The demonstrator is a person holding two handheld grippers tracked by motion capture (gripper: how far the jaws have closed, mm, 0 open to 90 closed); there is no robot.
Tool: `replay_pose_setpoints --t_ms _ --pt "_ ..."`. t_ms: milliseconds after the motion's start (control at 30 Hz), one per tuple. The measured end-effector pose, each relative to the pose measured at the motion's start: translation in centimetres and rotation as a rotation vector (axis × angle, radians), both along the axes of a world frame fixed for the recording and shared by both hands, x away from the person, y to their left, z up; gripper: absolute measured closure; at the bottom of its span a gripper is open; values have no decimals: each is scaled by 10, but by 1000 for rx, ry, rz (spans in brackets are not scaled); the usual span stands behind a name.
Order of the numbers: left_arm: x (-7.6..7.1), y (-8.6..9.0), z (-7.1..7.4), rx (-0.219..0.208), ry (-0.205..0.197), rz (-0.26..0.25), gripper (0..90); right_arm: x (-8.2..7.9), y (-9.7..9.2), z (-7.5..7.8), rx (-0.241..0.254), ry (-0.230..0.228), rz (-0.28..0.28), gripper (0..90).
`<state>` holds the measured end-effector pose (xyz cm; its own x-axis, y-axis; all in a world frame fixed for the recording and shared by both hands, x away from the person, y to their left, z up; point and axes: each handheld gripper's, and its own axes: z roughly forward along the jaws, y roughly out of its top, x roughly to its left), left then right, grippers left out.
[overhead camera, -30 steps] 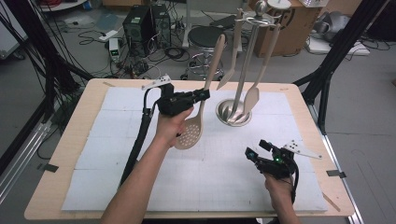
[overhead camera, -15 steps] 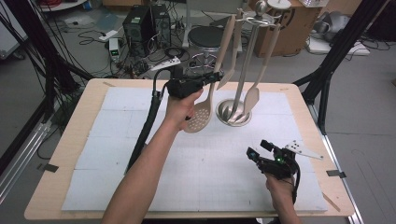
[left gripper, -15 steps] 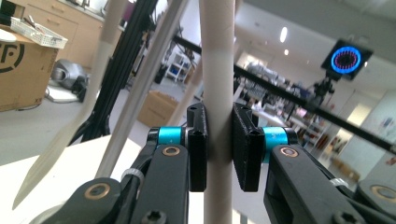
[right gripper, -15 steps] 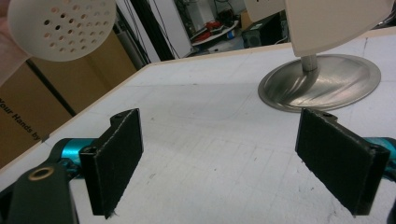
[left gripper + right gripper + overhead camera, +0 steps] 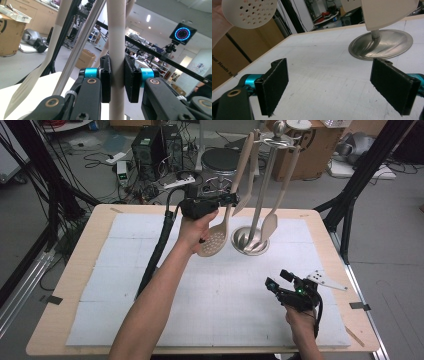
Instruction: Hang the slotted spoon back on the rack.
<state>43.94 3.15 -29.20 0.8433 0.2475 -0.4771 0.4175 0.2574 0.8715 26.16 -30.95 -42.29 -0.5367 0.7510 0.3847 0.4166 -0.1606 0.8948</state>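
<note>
A beige slotted spoon [image 5: 214, 240] hangs head-down above the mat, and my left gripper [image 5: 231, 198] is shut on its handle [image 5: 116, 37] about halfway up. The handle stands upright between the black pads [image 5: 106, 78]. Just right of it is a metal utensil stand [image 5: 270, 175] with a round base [image 5: 249, 240], from which a beige spatula [image 5: 270, 225] hangs. My right gripper [image 5: 276, 278] sits low at the front right of the mat, open, with nothing between its jaws. In the right gripper view [image 5: 332, 87] the spoon head [image 5: 249, 11] and the stand base [image 5: 384, 45] lie ahead.
A white mat [image 5: 225, 310] covers the wooden table [image 5: 75, 285]. Behind the far edge are a black stool [image 5: 222, 160], a computer case [image 5: 150, 145] and floor cables. Black frame posts [image 5: 350, 205] rise at the table's right and left sides.
My left hand has lifted the slotted spoon and carried it away from me and to the right, close to the stand. The right gripper has stayed still.
</note>
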Motion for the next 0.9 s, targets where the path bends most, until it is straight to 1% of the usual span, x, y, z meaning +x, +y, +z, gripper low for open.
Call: replay_pose_setpoints --t_ms 67,167,233,333,467,567,633,667,800,900 --pt "1 -1 -1 -7 15 -17 779 0 0 0 1 -4 -2 145" --pt "3 -3 -4 2 24 -30 779 0 -1 0 2 -2 -2 144" --pt "5 -4 -7 7 38 -38 779 0 -1 0 3 -1 -1 144" --pt "6 -5 -9 1 40 -64 779 0 -1 1 2 -4 -2 144" --pt "6 -8 -11 10 44 -79 778 0 -1 0 3 1 -5 145" --pt "7 -11 -13 5 51 -82 776 0 0 0 -2 -2 -3 145" --pt "7 -12 -15 14 59 -79 769 0 0 0 -3 -7 -1 145" --pt "8 -12 -16 19 61 -78 764 -1 0 1 2 1 0 145" --pt "11 -12 -21 14 76 -63 722 -1 -2 1 2 -3 -6 145" --pt "12 -13 -22 10 83 -62 739 -2 -2 1 3 -1 -5 145"
